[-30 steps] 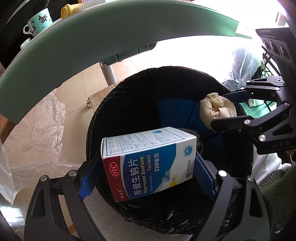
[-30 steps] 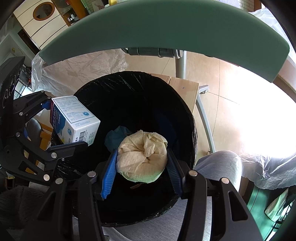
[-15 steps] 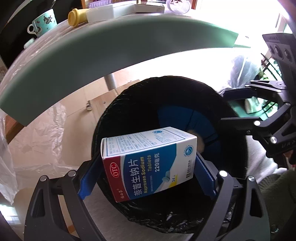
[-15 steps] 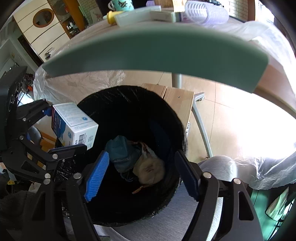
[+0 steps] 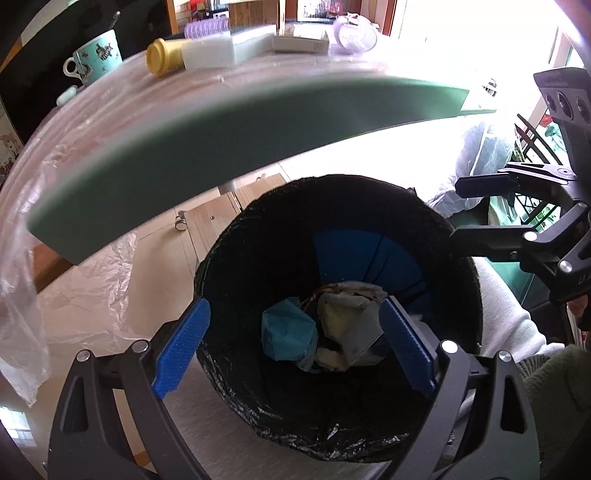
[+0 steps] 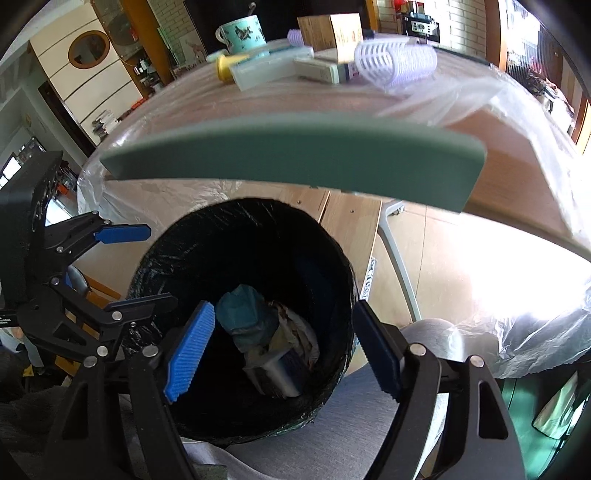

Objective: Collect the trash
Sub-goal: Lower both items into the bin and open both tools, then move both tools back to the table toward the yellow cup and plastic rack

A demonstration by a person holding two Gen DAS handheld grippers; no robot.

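**Both claws empty over the bin**

Over the black-lined trash bin (image 5: 332, 314), at the near edge of the table (image 5: 221, 122), both tools hang with nothing in them. The left gripper (image 5: 293, 347) has its blue pads spread wide and is opening a little more; only the bin's mouth shows between them. The right gripper (image 6: 282, 350) stands open too, and empty.

At the bottom of the bin lies the trash: a teal wad (image 5: 288, 332) to the left, a crumpled tissue (image 5: 347, 306) beside it, and a medicine box (image 6: 275, 369) tipped among them. That box looks to lie on its side with its long axis running roughly from near-left to far-right, one end poking up toward the rim; its face cannot be read.

By my judgement, the drop step is done for this pair of items. Next comes a lift clear of the rim and a reach to the far side of the tabletop, where a yellow-capped bottle (image 6: 236, 70), small cartons (image 6: 321, 70) and a lilac roller (image 6: 395, 59) wait near a teal mug (image 6: 242, 35).
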